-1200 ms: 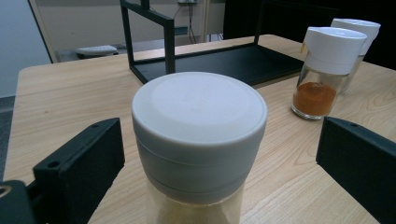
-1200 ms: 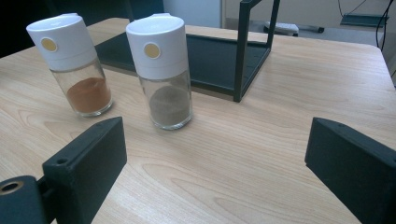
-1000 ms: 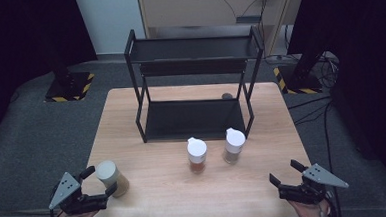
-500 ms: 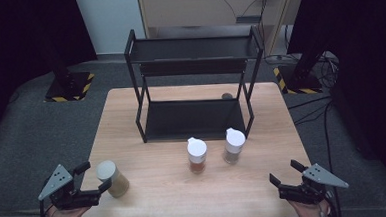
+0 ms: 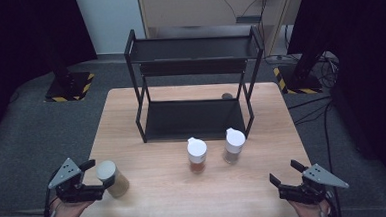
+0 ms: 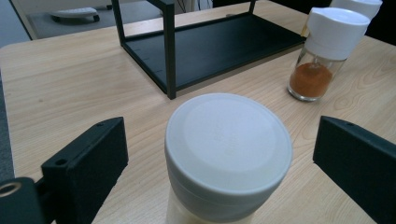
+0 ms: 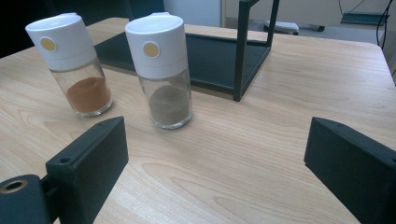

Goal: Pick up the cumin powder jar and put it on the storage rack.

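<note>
A jar with a pale grey lid (image 5: 112, 179) stands near the table's front left corner. My left gripper (image 5: 97, 178) has its open jaws on either side of it. In the left gripper view the jar (image 6: 228, 154) sits between the jaws with a gap on each side; the jaws have just been closing a little. An orange-spice shaker (image 5: 197, 156) and a grey-spice shaker (image 5: 233, 145), both white-capped, stand mid-table. My right gripper (image 5: 283, 170) is open at the front right with nothing between its jaws (image 7: 215, 140), facing the two shakers (image 7: 79, 65) (image 7: 163, 70).
A black two-tier rack (image 5: 192, 78) stands at the back of the wooden table (image 5: 265, 195), its lower shelf (image 6: 219, 46) just behind the shakers. A small dark round thing (image 5: 227, 95) lies behind the rack. Dark floor surrounds the table.
My left gripper has drawn back to the left and slightly up in the high view, while the jar stays in place. The right gripper has not moved.
</note>
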Demonstrator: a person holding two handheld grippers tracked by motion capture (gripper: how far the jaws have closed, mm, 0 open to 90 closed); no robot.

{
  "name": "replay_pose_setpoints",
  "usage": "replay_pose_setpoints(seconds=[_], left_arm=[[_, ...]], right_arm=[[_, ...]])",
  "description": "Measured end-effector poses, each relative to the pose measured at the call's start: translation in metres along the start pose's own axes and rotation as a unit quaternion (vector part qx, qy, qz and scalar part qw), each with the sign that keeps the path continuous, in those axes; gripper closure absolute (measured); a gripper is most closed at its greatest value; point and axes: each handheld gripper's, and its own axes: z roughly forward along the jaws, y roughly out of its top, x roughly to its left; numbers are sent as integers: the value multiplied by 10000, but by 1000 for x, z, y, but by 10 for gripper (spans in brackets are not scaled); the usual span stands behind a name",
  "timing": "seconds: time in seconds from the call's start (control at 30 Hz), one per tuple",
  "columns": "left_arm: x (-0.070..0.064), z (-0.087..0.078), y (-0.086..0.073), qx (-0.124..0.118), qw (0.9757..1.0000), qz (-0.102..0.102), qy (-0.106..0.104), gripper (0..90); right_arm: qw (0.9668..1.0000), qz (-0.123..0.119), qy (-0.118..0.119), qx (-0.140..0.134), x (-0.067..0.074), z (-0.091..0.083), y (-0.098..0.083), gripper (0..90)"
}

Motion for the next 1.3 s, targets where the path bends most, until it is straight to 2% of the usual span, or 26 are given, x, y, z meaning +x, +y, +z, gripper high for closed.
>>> replay_pose_setpoints(seconds=[0.17, 0.43, 0.47, 0.5, 0.57, 0.67, 1.0, 1.3], left_arm=[[2, 7, 3, 119, 9998, 131, -39, 74], [5, 14, 1, 156, 9995, 248, -95, 194], [6, 15, 0, 148, 9995, 263, -128, 245], [6, 16, 0, 158, 9994, 288, -136, 245], [8, 18, -1, 138, 9992, 317, -210, 317], [5, 19, -2, 111, 9990, 382, -179, 321], [2, 19, -3, 72, 9990, 406, -143, 325], [1, 25, 8, -7, 9984, 485, -299, 325]], right_arm=[[10000, 7, 9, -10, 0, 0, 0, 65], [10000, 17, 11, -19, -1, 0, -1, 67], [10000, 14, 11, -20, -1, 0, -1, 68], [10000, 14, 11, -20, -1, 0, -1, 68], [10000, 11, 13, -11, -1, 0, 0, 68], [10000, 8, 14, -11, -1, 0, 0, 68], [10000, 12, 20, -12, -1, 0, 0, 69], [10000, 22, 34, -19, -1, -1, -1, 70]])
